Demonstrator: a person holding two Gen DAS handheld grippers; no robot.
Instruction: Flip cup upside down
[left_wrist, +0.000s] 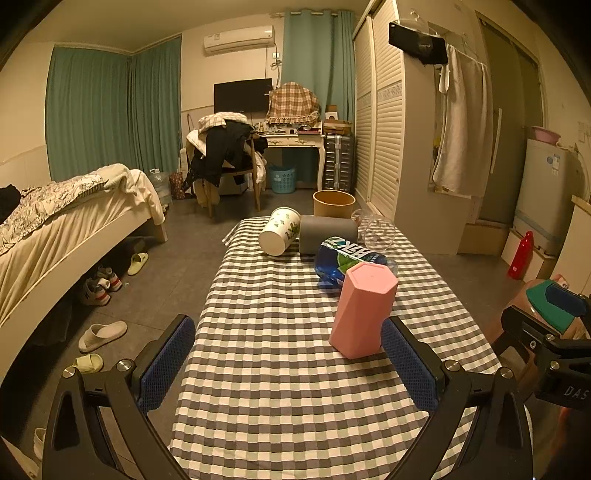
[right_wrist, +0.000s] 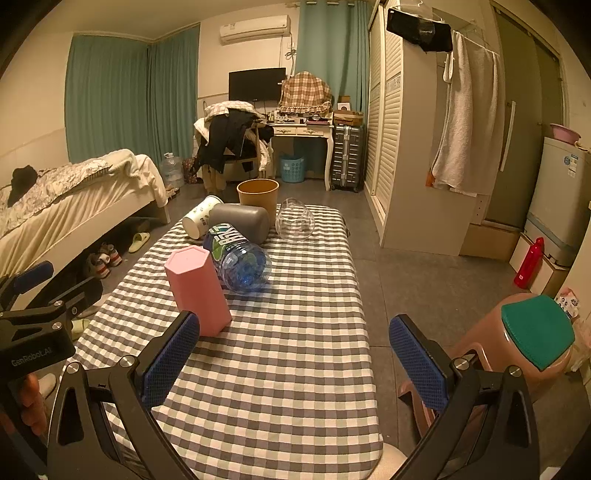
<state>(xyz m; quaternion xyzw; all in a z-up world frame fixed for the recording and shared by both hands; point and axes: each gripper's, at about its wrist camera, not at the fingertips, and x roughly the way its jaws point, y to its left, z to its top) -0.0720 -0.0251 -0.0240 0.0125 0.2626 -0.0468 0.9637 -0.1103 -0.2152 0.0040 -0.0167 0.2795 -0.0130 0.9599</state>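
Observation:
A pink hexagonal cup (left_wrist: 364, 309) stands on the checkered tablecloth (left_wrist: 280, 354) with its closed end up; it also shows in the right wrist view (right_wrist: 197, 291). My left gripper (left_wrist: 288, 354) is open and empty, its right finger (left_wrist: 406, 365) just beside the cup's base. My right gripper (right_wrist: 293, 356) is open and empty, its left finger (right_wrist: 171, 360) close below the cup. The other hand's gripper shows at the right edge of the left wrist view (left_wrist: 554, 332) and at the left edge of the right wrist view (right_wrist: 33, 332).
Behind the pink cup lie a blue-labelled plastic bottle (right_wrist: 240, 254), a grey cup (right_wrist: 242, 221), a white patterned paper cup (right_wrist: 199, 219) and a clear glass (right_wrist: 294, 219). A tan bucket (right_wrist: 258, 194) stands beyond the table's far end. A pink stool (right_wrist: 524, 332) stands right, a bed (left_wrist: 55, 229) left.

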